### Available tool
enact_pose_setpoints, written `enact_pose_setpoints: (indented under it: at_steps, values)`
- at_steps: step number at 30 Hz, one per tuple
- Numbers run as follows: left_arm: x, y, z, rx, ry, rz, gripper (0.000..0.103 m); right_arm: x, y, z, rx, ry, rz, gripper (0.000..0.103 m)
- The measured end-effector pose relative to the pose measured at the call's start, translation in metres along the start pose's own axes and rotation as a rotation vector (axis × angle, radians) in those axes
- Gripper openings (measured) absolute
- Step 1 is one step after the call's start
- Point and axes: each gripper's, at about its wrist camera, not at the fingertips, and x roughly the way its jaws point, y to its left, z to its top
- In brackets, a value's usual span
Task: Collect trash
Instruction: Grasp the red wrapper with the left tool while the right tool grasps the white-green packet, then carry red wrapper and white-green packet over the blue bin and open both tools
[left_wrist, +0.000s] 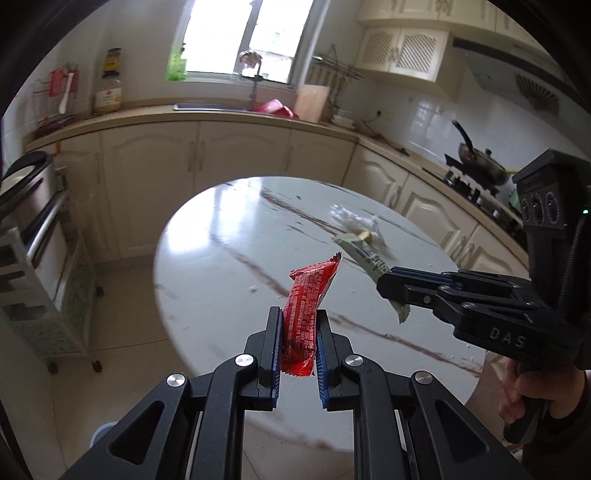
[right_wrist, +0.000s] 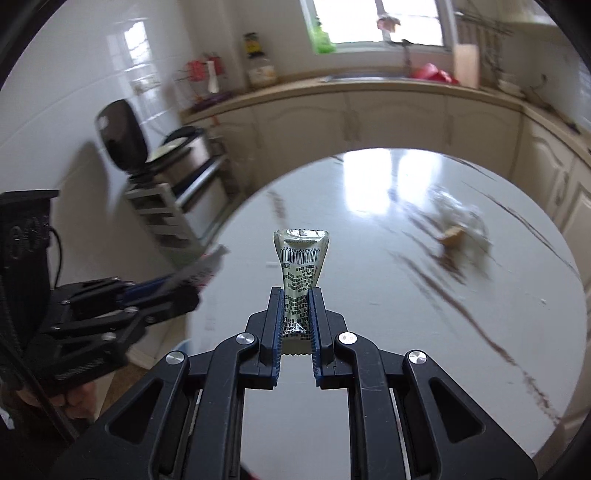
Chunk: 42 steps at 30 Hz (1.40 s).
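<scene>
My left gripper (left_wrist: 298, 315) is shut on a red snack wrapper (left_wrist: 308, 299), which sticks up from between the blue pads above the round marble table (left_wrist: 221, 258). My right gripper (right_wrist: 296, 295) is shut on a green-and-silver wrapper (right_wrist: 301, 266) with a barcode near its top. Each gripper shows in the other's view: the right one (left_wrist: 388, 286) comes in from the right with its wrapper (left_wrist: 364, 254), the left one (right_wrist: 184, 288) from the left, blurred. A crumpled clear plastic wrapper with a tan scrap (left_wrist: 360, 227) (right_wrist: 458, 230) lies on the table's far right part.
Cream kitchen cabinets (left_wrist: 240, 155) and a counter with a sink curve behind the table. A stove with a pan (left_wrist: 480, 162) stands at the right. A white trolley with a steel appliance (left_wrist: 33, 206) stands left of the table. A person's hand (left_wrist: 532, 391) holds the right gripper's handle.
</scene>
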Motion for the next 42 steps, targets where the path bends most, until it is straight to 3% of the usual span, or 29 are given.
enact_pose_setpoints:
  at_steps: [5, 10, 13, 20, 30, 32, 34, 42]
  values:
    - [-0.064, 0.055, -0.040, -0.074, -0.034, 0.095, 0.012, 0.022, 0.075, -0.001, -0.079, 0.014, 0.116, 0.013]
    - [-0.110, 0.117, -0.097, -0.167, -0.017, 0.225, 0.012, 0.071, 0.152, -0.013, -0.152, 0.089, 0.226, 0.013]
    - [-0.123, 0.153, -0.134, -0.238, 0.019, 0.281, 0.012, 0.116, 0.199, -0.030, -0.197, 0.175, 0.285, 0.013]
    - [-0.124, 0.220, -0.202, -0.395, 0.120, 0.332, 0.012, 0.191, 0.240, -0.062, -0.219, 0.320, 0.321, 0.013]
    - [-0.078, 0.288, -0.221, -0.533, 0.256, 0.386, 0.017, 0.289, 0.260, -0.099, -0.223, 0.498, 0.323, 0.013]
    - [-0.062, 0.295, -0.211, -0.554, 0.274, 0.401, 0.024, 0.302, 0.264, -0.103, -0.220, 0.514, 0.325, 0.013]
    - [-0.051, 0.308, -0.206, -0.572, 0.289, 0.448, 0.048, 0.317, 0.265, -0.105, -0.210, 0.532, 0.334, 0.013]
    - [-0.074, 0.314, -0.196, -0.628, 0.240, 0.501, 0.053, 0.329, 0.277, -0.112, -0.179, 0.549, 0.400, 0.021]
